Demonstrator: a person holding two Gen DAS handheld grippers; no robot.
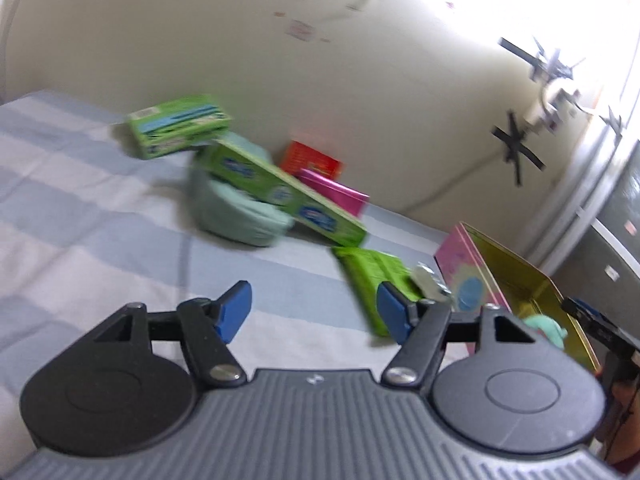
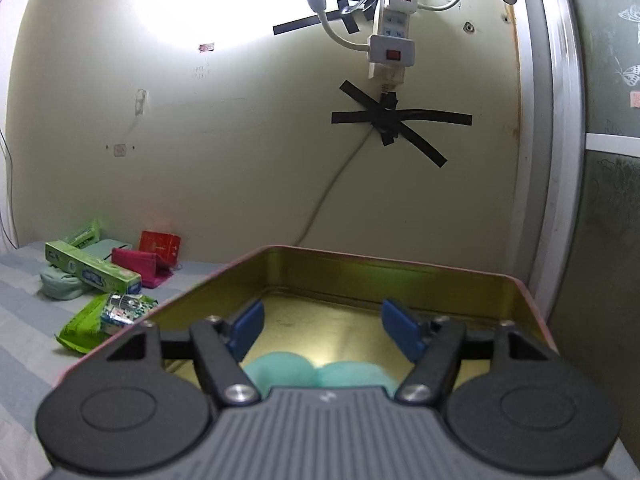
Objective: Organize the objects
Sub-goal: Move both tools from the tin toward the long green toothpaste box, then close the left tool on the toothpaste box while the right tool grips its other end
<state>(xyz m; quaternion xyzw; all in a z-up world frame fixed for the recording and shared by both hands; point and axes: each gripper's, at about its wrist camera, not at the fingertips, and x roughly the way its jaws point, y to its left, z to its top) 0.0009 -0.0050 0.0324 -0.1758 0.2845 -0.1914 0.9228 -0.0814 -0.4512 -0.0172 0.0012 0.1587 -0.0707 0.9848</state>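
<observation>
Both claws gape empty: right claw (image 2: 323, 330) above the tin (image 2: 400, 270) holding a teal toy (image 2: 320, 372); left claw (image 1: 314, 310) beside the tin.

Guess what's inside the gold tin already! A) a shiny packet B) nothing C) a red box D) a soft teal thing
D: a soft teal thing lies on the floor of the tin, just below the open right gripper.

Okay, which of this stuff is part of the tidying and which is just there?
Job:
tin box
teal plush
long green box
foil packet
magenta pouch

Just there:
power strip
black tape
striped bedsheet
</observation>
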